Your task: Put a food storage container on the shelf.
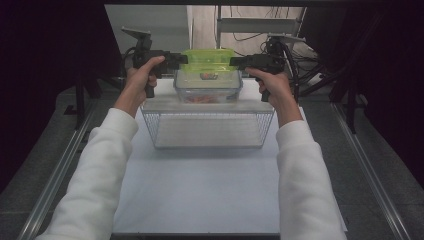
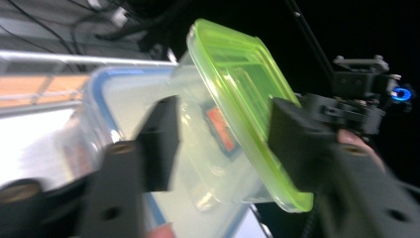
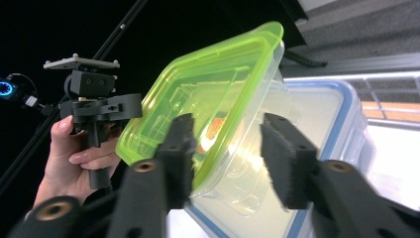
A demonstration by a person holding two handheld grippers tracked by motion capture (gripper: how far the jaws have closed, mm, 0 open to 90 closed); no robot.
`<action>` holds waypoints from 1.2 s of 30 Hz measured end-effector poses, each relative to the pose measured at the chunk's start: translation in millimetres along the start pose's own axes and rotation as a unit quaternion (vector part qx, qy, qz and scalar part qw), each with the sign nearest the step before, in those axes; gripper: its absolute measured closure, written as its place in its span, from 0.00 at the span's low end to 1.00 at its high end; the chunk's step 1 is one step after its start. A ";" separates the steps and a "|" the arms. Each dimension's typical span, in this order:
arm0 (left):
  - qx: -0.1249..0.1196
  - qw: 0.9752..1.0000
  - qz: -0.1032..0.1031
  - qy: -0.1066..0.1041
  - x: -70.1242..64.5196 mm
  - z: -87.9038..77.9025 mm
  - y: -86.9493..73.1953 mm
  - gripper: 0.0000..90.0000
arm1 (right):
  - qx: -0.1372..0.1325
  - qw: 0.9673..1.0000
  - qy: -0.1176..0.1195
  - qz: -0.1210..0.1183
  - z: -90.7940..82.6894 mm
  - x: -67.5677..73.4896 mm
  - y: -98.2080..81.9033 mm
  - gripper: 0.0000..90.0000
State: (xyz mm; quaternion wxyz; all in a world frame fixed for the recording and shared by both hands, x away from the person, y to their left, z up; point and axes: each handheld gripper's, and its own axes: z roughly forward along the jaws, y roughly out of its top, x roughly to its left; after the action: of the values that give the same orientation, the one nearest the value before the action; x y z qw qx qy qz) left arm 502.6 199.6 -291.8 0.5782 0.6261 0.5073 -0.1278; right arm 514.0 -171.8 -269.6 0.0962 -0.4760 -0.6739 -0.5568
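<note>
The green-lidded box (image 1: 208, 64) is stacked on the blue-rimmed container (image 1: 208, 89) near the bench's far edge; the left claw (image 1: 184, 59) and right claw (image 1: 233, 62) are parted, pads off it; withdrawal is left.

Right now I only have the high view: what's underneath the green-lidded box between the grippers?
Observer: A larger clear box whose lid has a blue rim. In both gripper views the green-lidded box is in front of that lid.
Operator: How does the left gripper straddle it?
Observer: The left gripper has one jaw on the green lid's face and the other on the clear base side. I can't tell if the pads press.
Operator: And the right?
Observer: The right gripper is placed the same way, one jaw over the lid and one beside the base.
</note>
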 end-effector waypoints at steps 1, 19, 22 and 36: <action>-0.006 1.000 0.002 0.000 -0.3 -0.8 0.0 0.43 | -0.001 1.000 -0.001 -0.005 -0.4 0.1 0.1 0.56; -0.034 0.999 0.041 -0.002 -22.3 -28.2 -23.6 0.26 | -0.017 0.998 -0.001 -0.056 -32.5 15.5 -10.1 0.41; -0.037 0.998 0.051 0.001 -25.7 -35.5 -34.4 0.26 | -0.016 0.998 0.001 -0.060 -38.9 17.3 -19.0 0.41; -0.019 0.993 0.115 0.019 -38.1 -76.8 -110.6 0.26 | 0.001 0.994 0.014 -0.106 -71.0 31.5 -72.5 0.41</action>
State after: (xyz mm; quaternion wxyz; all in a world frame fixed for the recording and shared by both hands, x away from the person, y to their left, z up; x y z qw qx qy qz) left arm 365.9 226.4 -306.2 0.5914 0.6712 0.4451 -0.0386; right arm 414.6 -209.4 -271.0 0.0463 -0.3937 -0.7198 -0.5699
